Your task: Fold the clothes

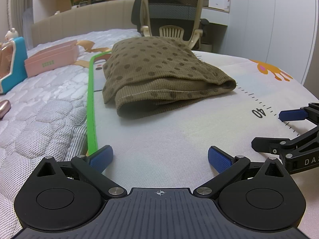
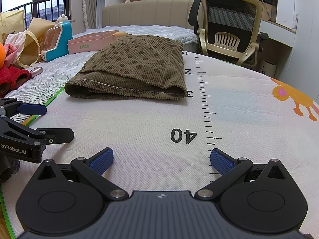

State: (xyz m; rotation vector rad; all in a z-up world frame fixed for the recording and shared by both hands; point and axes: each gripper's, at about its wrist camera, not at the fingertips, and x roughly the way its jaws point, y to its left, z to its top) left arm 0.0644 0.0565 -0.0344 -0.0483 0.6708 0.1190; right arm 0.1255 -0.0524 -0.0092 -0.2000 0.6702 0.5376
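Note:
A brown ribbed garment with dark dots (image 1: 159, 73) (image 2: 135, 69) lies folded into a compact stack on the white measuring mat (image 1: 169, 135) (image 2: 149, 123). My left gripper (image 1: 160, 158) is open, low over the mat, well short of the garment's near hem. My right gripper (image 2: 161, 160) is open too, beside the "40" mark, with nothing between its fingers. Each gripper shows at the edge of the other's view: the right one (image 1: 279, 127) and the left one (image 2: 53, 121).
The mat has a green edge (image 1: 90, 107) and lies on a quilted bed. A pink box (image 1: 51, 59) (image 2: 89, 42), a blue toy case (image 1: 12, 63) (image 2: 56, 39) and bags and red cloth (image 2: 12, 75) sit at the left. An office chair (image 1: 171, 18) (image 2: 229, 25) stands behind.

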